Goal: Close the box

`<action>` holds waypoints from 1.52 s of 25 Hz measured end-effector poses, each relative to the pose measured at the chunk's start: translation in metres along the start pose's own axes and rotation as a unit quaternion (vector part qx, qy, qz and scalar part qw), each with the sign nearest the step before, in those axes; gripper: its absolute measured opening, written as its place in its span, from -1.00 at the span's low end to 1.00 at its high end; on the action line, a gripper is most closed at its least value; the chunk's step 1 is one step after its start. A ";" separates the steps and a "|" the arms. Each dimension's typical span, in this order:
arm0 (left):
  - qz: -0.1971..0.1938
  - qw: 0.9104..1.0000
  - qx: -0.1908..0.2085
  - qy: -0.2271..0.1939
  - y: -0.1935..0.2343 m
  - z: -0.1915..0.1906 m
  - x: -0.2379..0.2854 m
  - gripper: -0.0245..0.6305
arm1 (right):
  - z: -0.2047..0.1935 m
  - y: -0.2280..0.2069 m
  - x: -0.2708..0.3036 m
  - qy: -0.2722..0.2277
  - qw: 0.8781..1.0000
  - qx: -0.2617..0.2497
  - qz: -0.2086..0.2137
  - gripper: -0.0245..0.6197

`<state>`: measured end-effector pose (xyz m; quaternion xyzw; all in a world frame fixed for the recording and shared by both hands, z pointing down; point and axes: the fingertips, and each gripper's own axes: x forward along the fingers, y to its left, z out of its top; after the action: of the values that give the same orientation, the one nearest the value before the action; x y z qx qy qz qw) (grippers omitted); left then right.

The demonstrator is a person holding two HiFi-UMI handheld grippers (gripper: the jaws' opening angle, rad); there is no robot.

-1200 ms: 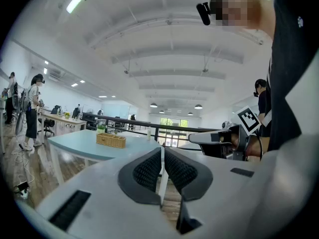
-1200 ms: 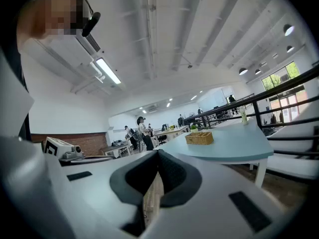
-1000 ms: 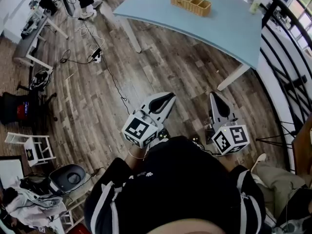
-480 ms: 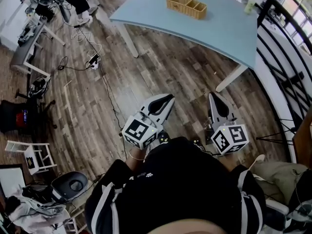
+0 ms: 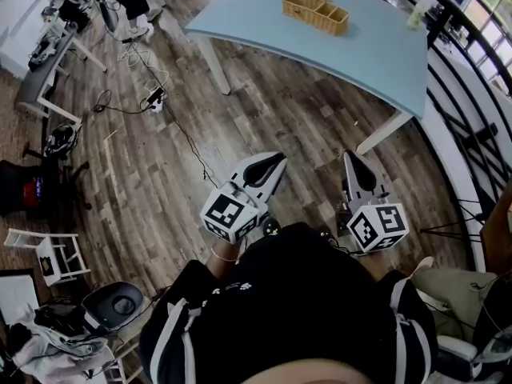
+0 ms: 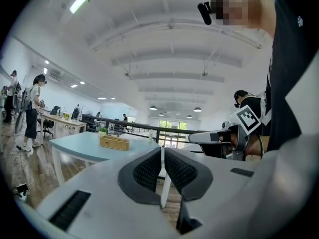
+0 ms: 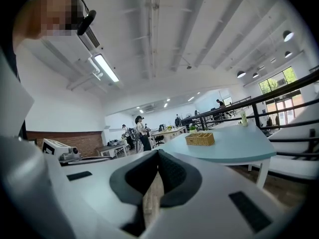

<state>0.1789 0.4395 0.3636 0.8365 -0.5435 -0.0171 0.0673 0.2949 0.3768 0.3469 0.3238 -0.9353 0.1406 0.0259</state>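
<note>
We hold both tools low and close to the body, over the wood floor (image 5: 240,118), their tips pointing forward.

Left gripper (image 6: 162,159): the two dark pads are pressed together along their length, with nothing between them.

Right gripper (image 7: 158,159): the pads meet at the tips and also carry nothing. It sits just beside the left gripper, on that gripper's right.

The woven box (image 5: 314,12) stands well ahead of both grippers, on the pale blue table (image 5: 376,46) and apart from either tool. Seen along the left gripper's jaws, it lies ahead and to the left. Seen along the right gripper's jaws, it lies ahead and to the right. Its top is open and its inner compartments show. A black railing (image 5: 472,78) runs beyond the table, to the right of the right gripper.
</note>
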 end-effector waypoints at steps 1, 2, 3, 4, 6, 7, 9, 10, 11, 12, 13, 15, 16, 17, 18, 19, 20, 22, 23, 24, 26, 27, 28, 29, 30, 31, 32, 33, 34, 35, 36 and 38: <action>0.003 1.000 -0.001 -0.001 0.005 0.000 -0.003 -0.84 | 0.000 0.004 0.004 0.001 1.000 -0.003 0.003 -0.92; 0.006 1.000 -0.002 -0.003 0.009 0.000 -0.007 -0.84 | 0.000 0.008 0.009 0.001 1.000 -0.005 0.005 -0.92; 0.009 1.000 -0.003 -0.004 0.014 0.000 -0.011 -0.84 | -0.001 0.013 0.013 0.000 1.000 -0.005 0.007 -0.92; 0.012 1.000 -0.004 -0.005 0.018 0.000 -0.014 -0.84 | -0.001 0.017 0.017 -0.002 1.000 -0.005 0.009 -0.92; 0.016 1.000 -0.003 -0.007 0.026 0.002 -0.020 -0.84 | 0.000 0.026 0.026 -0.005 1.000 -0.003 0.013 -0.92; 0.017 1.000 -0.002 -0.008 0.030 0.003 -0.023 -0.84 | 0.000 0.030 0.031 -0.005 1.000 -0.003 0.015 -0.92; 0.018 1.000 0.001 -0.008 0.038 0.003 -0.030 -0.84 | -0.001 0.038 0.039 -0.005 1.000 -0.003 0.020 -0.92; 0.020 1.000 0.002 -0.008 0.041 0.003 -0.033 -0.84 | -0.003 0.042 0.042 -0.004 1.000 -0.003 0.021 -0.92; 0.022 1.000 0.002 -0.007 0.045 0.002 -0.036 -0.84 | -0.004 0.046 0.045 -0.003 1.000 -0.002 0.023 -0.92; 0.025 1.000 0.002 -0.007 0.050 0.001 -0.040 -0.84 | -0.005 0.050 0.048 -0.002 1.000 -0.001 0.024 -0.92; 0.028 1.000 0.002 -0.008 0.055 0.001 -0.044 -0.84 | -0.006 0.054 0.051 -0.002 1.000 -0.001 0.024 -0.92; 0.033 0.999 0.000 -0.008 0.063 0.000 -0.051 -0.84 | -0.007 0.060 0.056 -0.003 1.000 0.001 0.024 -0.92; 0.033 0.999 -0.001 -0.008 0.067 0.000 -0.054 -0.84 | -0.007 0.062 0.058 -0.004 1.000 0.001 0.023 -0.92; 0.033 0.999 -0.001 -0.007 0.069 -0.001 -0.056 -0.84 | -0.008 0.064 0.060 -0.004 1.000 0.001 0.022 -0.92; 0.032 0.999 -0.001 -0.007 0.071 -0.001 -0.057 -0.84 | -0.008 0.065 0.061 -0.005 1.000 0.001 0.021 -0.92; 0.031 0.999 -0.001 -0.007 0.073 -0.001 -0.057 -0.84 | -0.009 0.065 0.063 -0.004 1.000 0.001 0.019 -0.92; 0.031 0.999 0.000 -0.009 0.074 -0.001 -0.058 -0.84 | -0.010 0.066 0.064 -0.002 1.000 0.001 0.019 -0.92; 0.033 0.999 0.001 -0.012 0.076 -0.002 -0.060 -0.84 | -0.012 0.067 0.066 0.001 1.000 0.000 0.018 -0.92; 0.035 0.999 0.000 -0.013 0.076 -0.003 -0.061 -0.84 | -0.012 0.068 0.067 0.001 1.000 0.000 0.019 -0.92; 0.038 0.999 0.000 -0.015 0.077 -0.003 -0.063 -0.84 | -0.013 0.069 0.069 0.002 1.000 -0.001 0.022 -0.92; 0.045 0.999 0.000 -0.018 0.080 -0.003 -0.068 -0.84 | -0.014 0.073 0.072 0.005 1.000 -0.002 0.029 -0.92; 0.050 0.999 -0.001 -0.019 0.081 -0.003 -0.071 -0.84 | -0.015 0.076 0.074 0.007 0.999 -0.002 0.033 -0.92; 0.054 0.998 -0.002 -0.020 0.083 -0.004 -0.073 -0.84 | -0.017 0.078 0.077 0.008 0.999 -0.003 0.036 -0.92; 0.058 0.998 -0.003 -0.020 0.085 -0.004 -0.075 -0.84 | -0.018 0.080 0.080 0.010 0.999 -0.003 0.040 -0.92; 0.063 0.998 -0.004 -0.019 0.087 -0.006 -0.078 -0.84 | -0.020 0.082 0.083 0.012 0.999 -0.002 0.045 -0.92; 0.068 0.998 -0.006 -0.018 0.089 -0.008 -0.080 -0.84 | -0.021 0.083 0.086 0.014 0.999 -0.002 0.050 -0.92; 0.074 0.997 -0.008 -0.016 0.092 -0.010 -0.081 -0.84 | -0.022 0.085 0.089 0.016 0.998 -0.001 0.056 -0.92; 0.079 0.997 -0.009 -0.016 0.095 -0.011 -0.082 -0.84 | -0.023 0.086 0.093 0.019 0.998 -0.002 0.062 -0.92; 0.084 0.996 -0.010 -0.015 0.098 -0.011 -0.082 -0.84 | -0.024 0.087 0.098 0.021 0.998 -0.002 0.067 -0.91; 0.089 0.996 -0.010 -0.015 0.101 -0.011 -0.082 -0.84 | -0.024 0.087 0.103 0.024 0.997 -0.002 0.072 -0.91; 0.093 0.995 -0.009 -0.015 0.103 -0.010 -0.082 -0.84 | -0.024 0.087 0.108 0.025 0.997 -0.001 0.077 -0.91; 0.102 0.995 -0.005 -0.015 0.109 -0.007 -0.084 -0.84 | -0.024 0.089 0.119 0.026 0.996 0.002 0.088 -0.90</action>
<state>0.0469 0.4730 0.3813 0.7762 -0.6267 -0.0256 0.0641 0.1449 0.3792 0.3650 0.2364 -0.9589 0.1525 0.0374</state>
